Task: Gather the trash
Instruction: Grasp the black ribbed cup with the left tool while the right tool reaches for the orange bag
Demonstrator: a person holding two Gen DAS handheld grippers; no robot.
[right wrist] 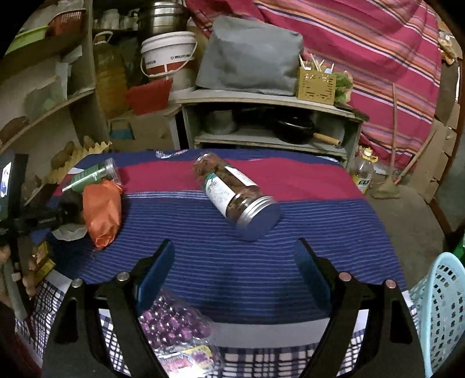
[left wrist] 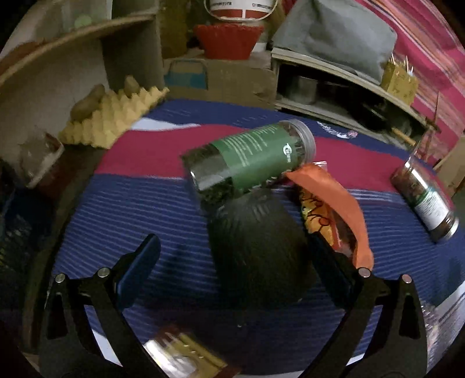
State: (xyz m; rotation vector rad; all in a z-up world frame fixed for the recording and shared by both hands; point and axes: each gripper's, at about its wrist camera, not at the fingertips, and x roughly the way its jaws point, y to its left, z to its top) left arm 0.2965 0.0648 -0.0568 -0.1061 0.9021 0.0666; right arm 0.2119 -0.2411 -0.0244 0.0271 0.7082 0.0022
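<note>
Home storeroom-kitchen: shelves point(right wrist: 270, 101) with pots point(right wrist: 162, 17), oil jug point(right wrist: 110, 78) (cluttered), bucket point(right wrist: 168, 55).

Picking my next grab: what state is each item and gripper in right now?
Green-labelled clear plastic jar: lying down, lid on.
White-labelled clear jar with metal lid: lying down, lid on.
Orange plastic wrapper: crumpled.
Black ribbed cup: tipped over.
Left gripper: open around cup.
Right gripper: open, empty.

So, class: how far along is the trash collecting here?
Nothing looks collected yet. The left gripper is open around a dark cup, not closed on it. The right gripper is open and empty. Still on the cloth: orange wrapper, green jar, brown jar. The blue basket waits alongside.
</note>
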